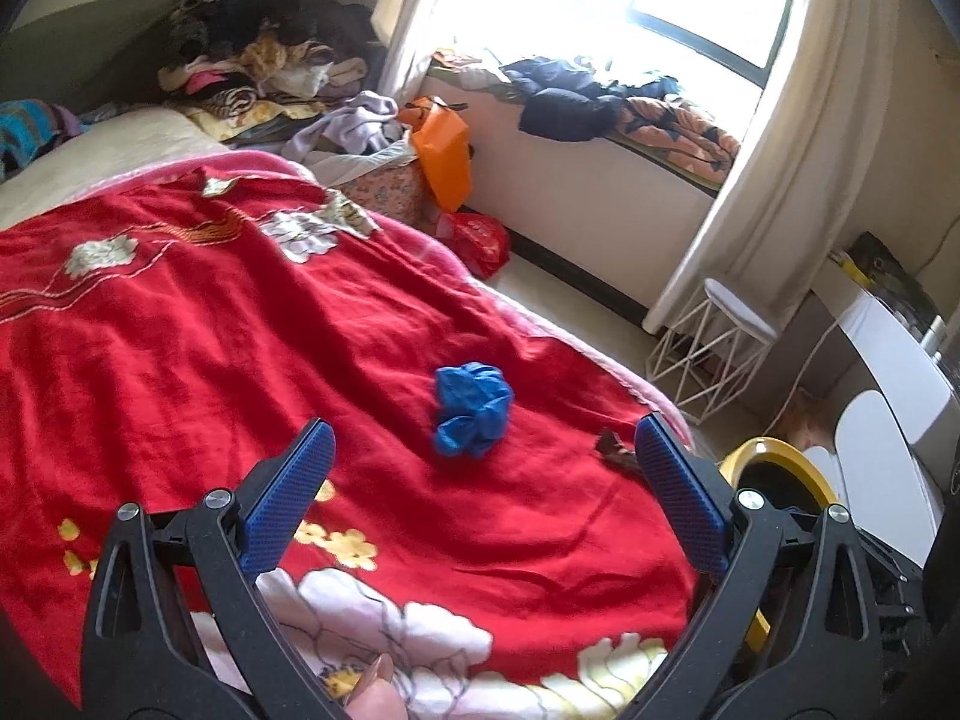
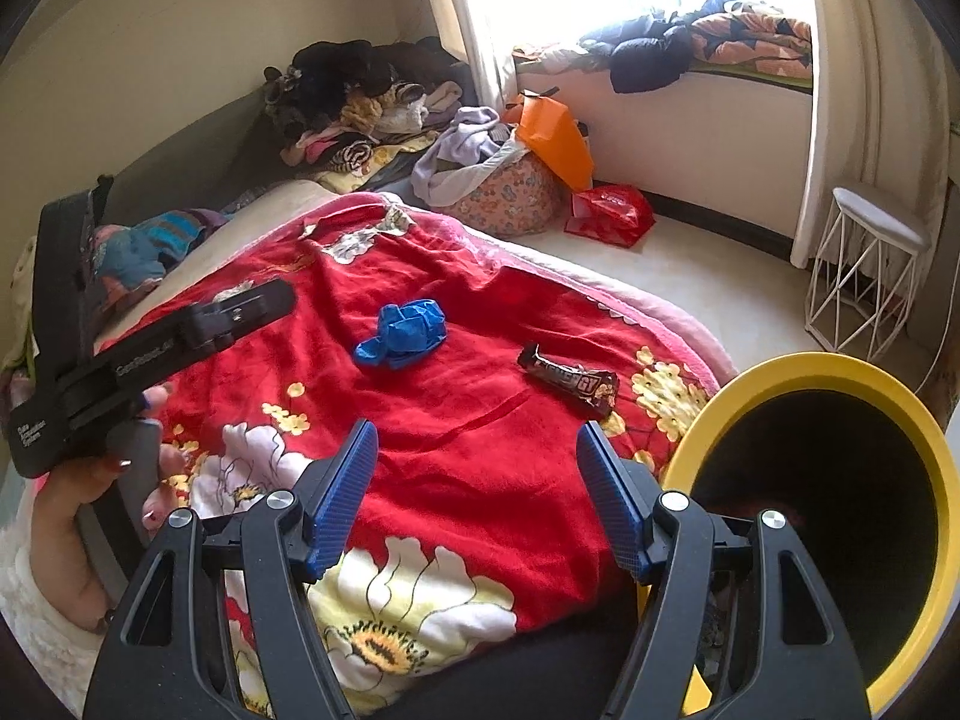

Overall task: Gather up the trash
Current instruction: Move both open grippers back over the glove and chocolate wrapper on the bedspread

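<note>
A crumpled blue glove (image 1: 471,409) lies on the red flowered blanket (image 1: 180,330); it also shows in the right wrist view (image 2: 405,331). A brown snack wrapper (image 2: 567,380) lies to its right near the bed's edge, partly hidden behind my left finger (image 1: 617,449). A yellow-rimmed bin (image 2: 840,498) stands beside the bed at right, its rim in the left wrist view too (image 1: 774,462). My left gripper (image 1: 483,450) is open and empty, just short of the glove. My right gripper (image 2: 477,450) is open and empty above the blanket, left of the bin. The left gripper's body (image 2: 144,354) shows in the right wrist view.
Piled clothes (image 1: 252,54) lie at the bed's head. An orange bag (image 1: 441,150) and a red bag (image 1: 477,240) sit on the floor by the window ledge. A white wire stool (image 1: 714,348) stands by the curtain. A white desk (image 1: 900,354) is at far right.
</note>
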`<state>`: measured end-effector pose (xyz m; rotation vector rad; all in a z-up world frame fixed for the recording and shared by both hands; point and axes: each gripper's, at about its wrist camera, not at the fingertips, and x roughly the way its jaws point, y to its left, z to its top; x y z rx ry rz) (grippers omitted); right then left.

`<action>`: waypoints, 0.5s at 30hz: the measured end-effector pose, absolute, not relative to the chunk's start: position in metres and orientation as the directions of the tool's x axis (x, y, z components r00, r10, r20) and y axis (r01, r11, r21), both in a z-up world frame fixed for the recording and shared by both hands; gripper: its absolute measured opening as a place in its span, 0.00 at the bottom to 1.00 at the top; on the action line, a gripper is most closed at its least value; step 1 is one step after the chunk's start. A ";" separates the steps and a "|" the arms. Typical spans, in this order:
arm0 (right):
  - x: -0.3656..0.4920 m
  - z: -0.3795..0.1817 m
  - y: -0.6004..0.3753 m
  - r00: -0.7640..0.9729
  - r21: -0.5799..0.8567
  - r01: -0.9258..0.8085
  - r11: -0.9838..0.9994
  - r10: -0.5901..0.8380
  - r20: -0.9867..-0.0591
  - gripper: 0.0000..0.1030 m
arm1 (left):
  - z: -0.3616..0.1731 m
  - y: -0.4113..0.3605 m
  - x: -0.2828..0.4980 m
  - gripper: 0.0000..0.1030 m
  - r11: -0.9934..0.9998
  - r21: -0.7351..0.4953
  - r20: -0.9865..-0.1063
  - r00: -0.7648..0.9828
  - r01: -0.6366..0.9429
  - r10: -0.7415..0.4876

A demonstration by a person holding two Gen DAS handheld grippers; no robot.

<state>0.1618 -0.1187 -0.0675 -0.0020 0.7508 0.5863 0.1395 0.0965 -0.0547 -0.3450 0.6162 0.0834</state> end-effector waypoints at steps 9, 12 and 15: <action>0.200 -0.093 -0.116 0.589 0.183 -0.430 0.884 0.428 -0.686 0.64 | -0.078 0.111 0.150 0.89 0.929 -0.305 -0.622 0.782 -0.208 -0.029; 0.212 -0.100 -0.118 0.592 0.180 -0.401 0.898 0.404 -0.697 0.64 | -0.086 0.111 0.154 0.79 0.929 -0.306 -0.636 0.771 -0.207 -0.038; 0.222 -0.106 -0.121 0.593 0.184 -0.372 0.910 0.386 -0.706 0.64 | -0.093 0.109 0.160 0.73 0.929 -0.311 -0.649 0.759 -0.203 -0.051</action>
